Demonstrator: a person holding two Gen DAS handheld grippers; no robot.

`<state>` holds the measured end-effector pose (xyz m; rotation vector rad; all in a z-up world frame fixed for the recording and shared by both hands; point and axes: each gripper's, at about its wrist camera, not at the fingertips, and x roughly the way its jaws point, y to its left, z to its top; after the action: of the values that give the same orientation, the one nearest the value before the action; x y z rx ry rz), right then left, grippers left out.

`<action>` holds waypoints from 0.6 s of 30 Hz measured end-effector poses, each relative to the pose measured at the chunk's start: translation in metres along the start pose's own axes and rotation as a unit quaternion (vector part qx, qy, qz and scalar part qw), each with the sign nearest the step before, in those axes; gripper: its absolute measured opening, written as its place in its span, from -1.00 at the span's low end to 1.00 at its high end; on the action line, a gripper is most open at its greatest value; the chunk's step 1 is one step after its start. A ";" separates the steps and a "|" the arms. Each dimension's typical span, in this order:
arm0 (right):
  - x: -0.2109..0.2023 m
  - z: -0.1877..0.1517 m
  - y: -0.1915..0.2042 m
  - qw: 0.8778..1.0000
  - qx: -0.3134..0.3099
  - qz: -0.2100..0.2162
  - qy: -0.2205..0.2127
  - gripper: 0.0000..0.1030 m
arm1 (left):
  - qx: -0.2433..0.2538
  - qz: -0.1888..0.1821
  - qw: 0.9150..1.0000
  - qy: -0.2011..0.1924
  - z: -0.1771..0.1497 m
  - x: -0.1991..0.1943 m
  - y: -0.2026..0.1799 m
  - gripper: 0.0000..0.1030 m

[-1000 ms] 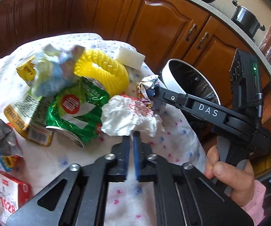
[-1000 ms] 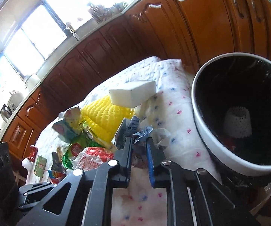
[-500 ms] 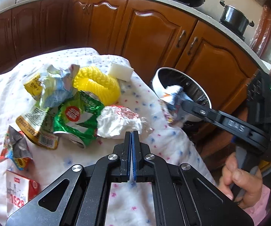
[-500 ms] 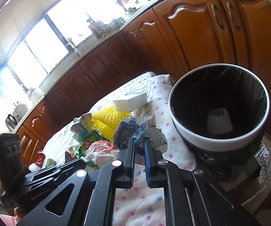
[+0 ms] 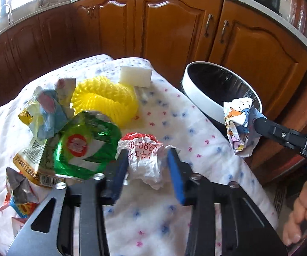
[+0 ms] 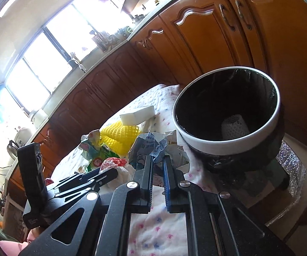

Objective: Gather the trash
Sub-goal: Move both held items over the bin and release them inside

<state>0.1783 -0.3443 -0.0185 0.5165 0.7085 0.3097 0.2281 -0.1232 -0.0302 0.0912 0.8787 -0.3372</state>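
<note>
Crumpled cartoon wrapper (image 5: 239,125) pinched (right hand-held gripper (image 6: 157,160)), glossy round bin (image 6: 228,145)

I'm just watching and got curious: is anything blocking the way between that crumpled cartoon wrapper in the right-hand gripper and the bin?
Nothing visible does. The right gripper holds the cartoon wrapper in the air by the bin rim. The bin's mouth is open, with only a white mesh piece at the bottom.

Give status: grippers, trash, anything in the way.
Left gripper open, straddling crumpled white wrapper on the cloth. Right gripper shut on cartoon wrapper, held beside the bin rim, not released. Nothing blocking the bin mouth.
</note>
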 end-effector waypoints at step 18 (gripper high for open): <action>-0.040 0.011 -0.023 0.999 0.006 -0.028 -0.046 -0.83 | 0.005 -0.069 0.997 -0.034 0.014 -0.040 -0.035 -0.58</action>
<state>0.1590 -0.3845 -0.0030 0.5175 0.6347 0.2272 0.2032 -0.1493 0.0111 0.0277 0.8176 -0.4708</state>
